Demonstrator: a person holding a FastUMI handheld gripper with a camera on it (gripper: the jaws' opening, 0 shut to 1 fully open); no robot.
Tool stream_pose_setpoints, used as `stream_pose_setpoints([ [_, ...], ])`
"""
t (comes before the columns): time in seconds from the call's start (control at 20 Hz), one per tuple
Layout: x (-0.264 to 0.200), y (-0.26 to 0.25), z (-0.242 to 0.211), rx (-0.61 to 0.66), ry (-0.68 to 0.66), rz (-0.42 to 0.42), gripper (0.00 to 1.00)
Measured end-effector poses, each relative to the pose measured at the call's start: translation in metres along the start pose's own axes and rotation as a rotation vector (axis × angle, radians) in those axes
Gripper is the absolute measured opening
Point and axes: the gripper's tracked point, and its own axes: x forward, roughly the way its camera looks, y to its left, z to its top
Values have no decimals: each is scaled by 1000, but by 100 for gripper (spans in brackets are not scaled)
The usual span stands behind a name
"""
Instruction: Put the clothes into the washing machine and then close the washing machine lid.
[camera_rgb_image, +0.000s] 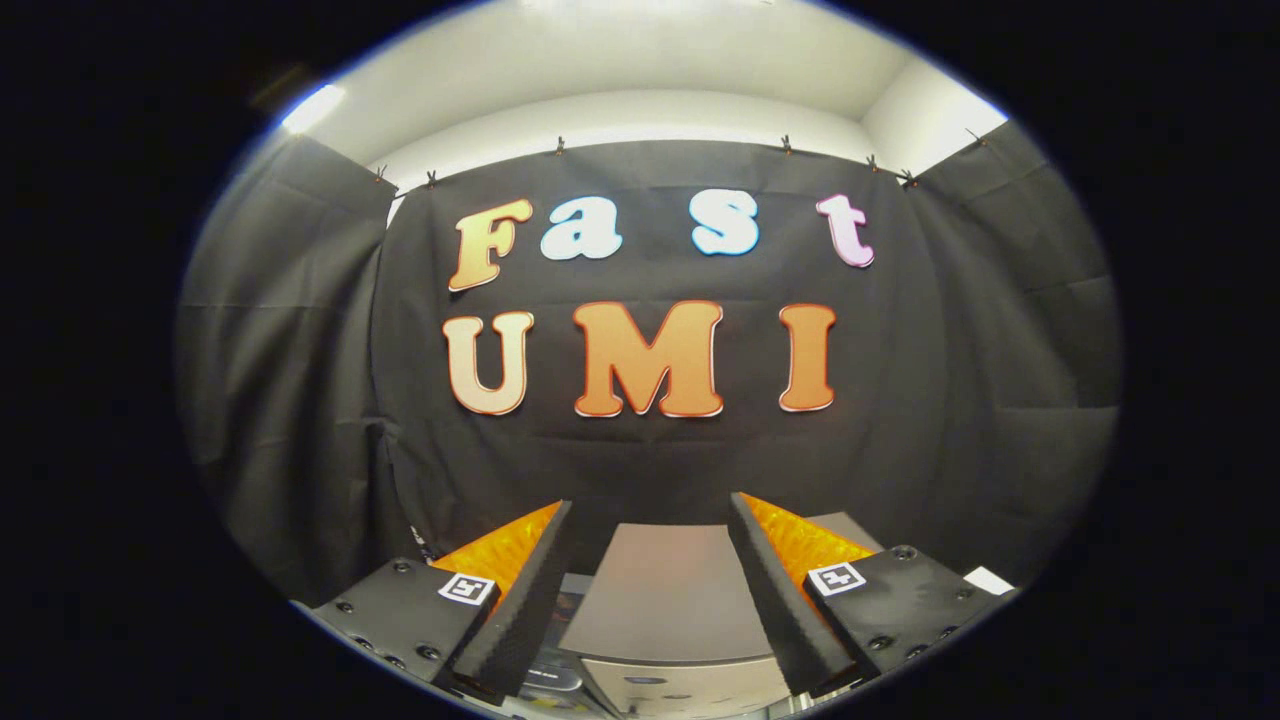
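Tongs (650, 510) spread wide apart, holding nothing, both fingers (535, 590) angled outward with open air between the tips. A small square black-and-white marker tag (467, 588) stuck on the left finger mount, a matching tag (836, 578) on the right one; patterns only, no readable words on either.

Washing machine (670, 600) low down, directly between the 2 fingers and just ahead of them, seen from above and slightly behind its front edge. Grey flat lid (665, 585) lying closed over the top, its far edge reaching toward the black cloth wall (300, 400). Pale front panel (680, 690) below the lid, with a few small dark marks on it, too small and blurred to read. No brand name legible anywhere on the machine.

Some dark items (555, 675) beside the machine on its left, under the left finger, with bits of print too blurred to make out; cannot tell whether these are clothes. A small white slip (988, 580) just past the right finger mount, blank as far as can be seen.

Black cloth hung by small clips (560, 147) along its top edge, white ceiling (640, 60) above, a bright light (313, 108) off to the upper left.
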Motion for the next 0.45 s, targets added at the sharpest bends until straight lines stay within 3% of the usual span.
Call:
stream_pose_setpoints([
  [0.45,-33,-35,22,25,-58,-48,98],
])
